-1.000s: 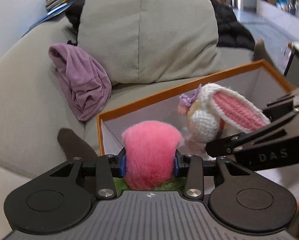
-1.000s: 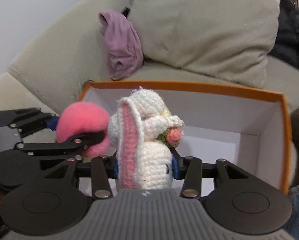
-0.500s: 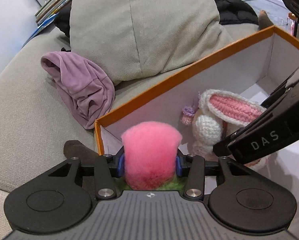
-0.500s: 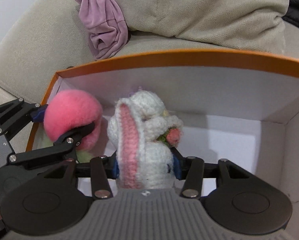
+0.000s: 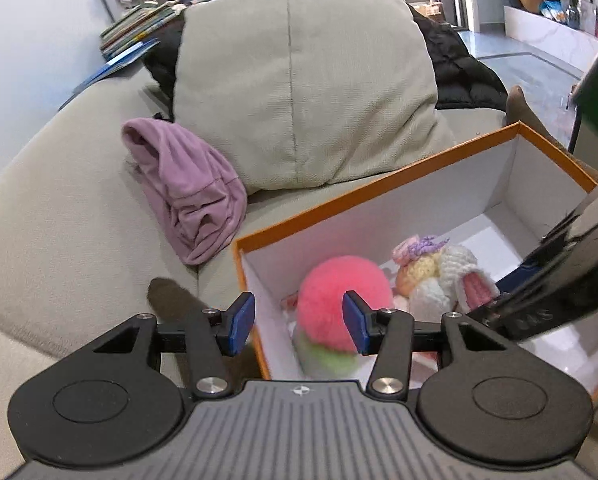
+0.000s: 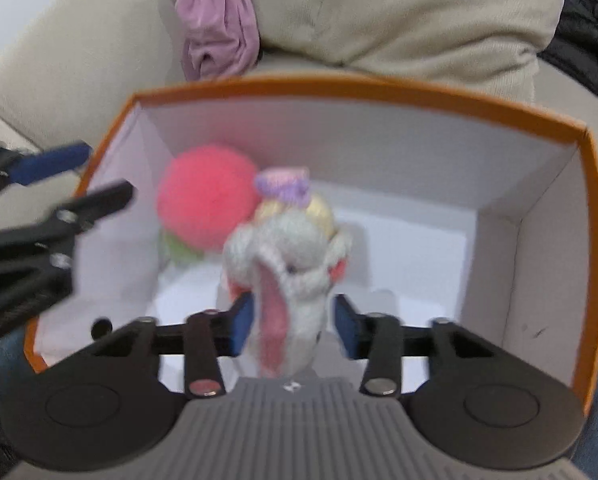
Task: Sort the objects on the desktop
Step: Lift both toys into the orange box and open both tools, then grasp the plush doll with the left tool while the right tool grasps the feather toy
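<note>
An orange-rimmed white box sits on a beige sofa. A fluffy pink ball toy with a green base lies inside at its left end. A white crocheted bunny with pink ears lies next to it in the box. My left gripper is open above the box's left corner, pads apart from the pink ball. My right gripper is open over the box, its pads on either side of the bunny with gaps showing. It also shows at the right of the left wrist view.
A crumpled purple cloth lies on the sofa seat left of the box. A large beige cushion stands behind the box. A black jacket and stacked books lie on the sofa back.
Both grippers have opened and pulled up and back. The pink ball and the bunny have dropped from the jaws into the box.
</note>
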Tool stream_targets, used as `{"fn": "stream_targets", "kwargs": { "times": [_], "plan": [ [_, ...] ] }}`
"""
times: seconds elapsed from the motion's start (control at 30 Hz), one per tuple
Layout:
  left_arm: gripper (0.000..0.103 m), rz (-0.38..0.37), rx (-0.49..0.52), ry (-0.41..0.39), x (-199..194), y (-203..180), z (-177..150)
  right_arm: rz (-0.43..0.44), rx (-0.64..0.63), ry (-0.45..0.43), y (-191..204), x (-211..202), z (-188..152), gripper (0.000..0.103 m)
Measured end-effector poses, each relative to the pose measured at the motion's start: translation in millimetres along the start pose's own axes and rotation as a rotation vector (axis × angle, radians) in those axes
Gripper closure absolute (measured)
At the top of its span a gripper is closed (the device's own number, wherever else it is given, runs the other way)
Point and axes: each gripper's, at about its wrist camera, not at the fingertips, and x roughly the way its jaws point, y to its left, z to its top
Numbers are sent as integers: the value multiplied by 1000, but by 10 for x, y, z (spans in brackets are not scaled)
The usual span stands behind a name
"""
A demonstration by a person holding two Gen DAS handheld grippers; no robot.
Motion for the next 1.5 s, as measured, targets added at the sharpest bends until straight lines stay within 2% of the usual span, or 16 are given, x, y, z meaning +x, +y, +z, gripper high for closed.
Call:
{"fn": "stream_targets", "kwargs": {
  "times": [0.37, 0.53, 0.63, 0.73, 0.83, 0.93, 1.0, 1.17, 1.27, 1.4, 1.5],
  "plan": [
    [46, -14, -73, 0, -399, 100, -300, -9, 10, -72, 258, 242, 243, 71],
    [46, -36, -97, -10, -606, 83, -427, -71, -10, -77, 280, 8, 154, 66],
    [46, -50, -108, -16, -760, 27, -511, -89, -57, -140, 277, -385, -32, 66],
    [46, -102, -128, -19, -954, -62, -599, -85, -78, -202, 266, -820, -324, 66],
    [46, -166, -131, -36, -1169, -226, -679, -104, -87, -255, 234, -1243, -765, 56],
    [46, -226, -132, -42, -1319, -448, -745, -138, -57, -280, 144, -1494, -1192, 52],
    [46, -276, -136, -40, -1386, -625, -785, -155, 8, -285, 16, -1626, -1503, 50],
    [39, -415, -72, -13, -1374, -1210, -842, -247, 100, -276, -305, -1725, -2085, 51],
    [38, -473, -29, 22, -1276, -1545, -857, -285, 111, -263, -430, -1729, -2319, 60],
    [35, -508, 11, 89, -1077, -1914, -873, -288, 116, -255, -547, -1724, -2511, 60],
    [35, -503, 50, 143, -923, -2139, -880, -276, 126, -261, -626, -1713, -2536, 60]
  ]
}}
